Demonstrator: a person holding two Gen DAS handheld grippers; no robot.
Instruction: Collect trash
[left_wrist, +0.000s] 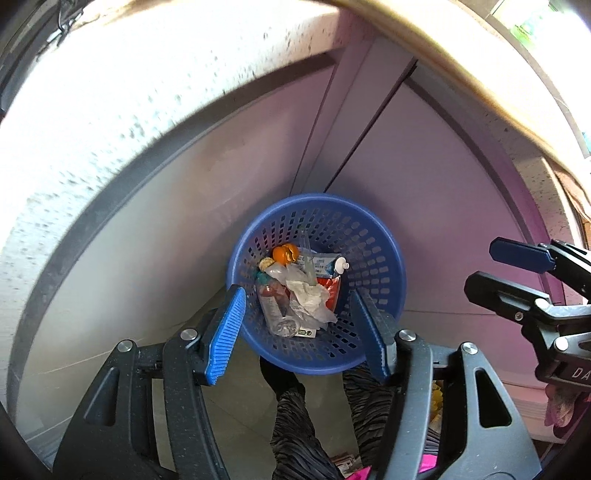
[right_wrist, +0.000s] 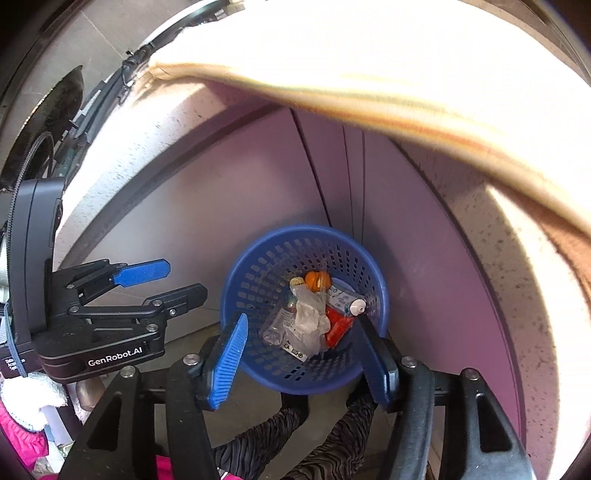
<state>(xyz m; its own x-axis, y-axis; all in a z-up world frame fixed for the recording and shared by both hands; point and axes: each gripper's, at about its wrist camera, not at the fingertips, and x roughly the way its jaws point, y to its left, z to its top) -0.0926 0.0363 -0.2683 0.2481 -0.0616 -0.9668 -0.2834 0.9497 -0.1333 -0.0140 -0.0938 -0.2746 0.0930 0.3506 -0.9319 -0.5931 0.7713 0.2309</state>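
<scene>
A blue perforated trash basket (left_wrist: 373, 236) stands on the floor in a cabinet corner, also in the right wrist view (right_wrist: 258, 280). It holds trash: crumpled white paper (left_wrist: 308, 295), a clear plastic bottle (left_wrist: 273, 306), an orange peel (left_wrist: 284, 254), a white tube (left_wrist: 328, 265) and a red wrapper (right_wrist: 338, 328). My left gripper (left_wrist: 301, 334) hovers above the basket, open and empty. My right gripper (right_wrist: 303, 363) also hovers above it, open and empty. Each gripper shows in the other's view, the right (left_wrist: 517, 273) and the left (right_wrist: 162, 280).
Purple cabinet doors (left_wrist: 436, 177) form the corner behind the basket. A speckled white countertop (left_wrist: 110, 122) overhangs them. The person's legs in striped trousers (left_wrist: 295, 424) stand just below the basket. A pale cloth or board edge (right_wrist: 369, 85) runs overhead.
</scene>
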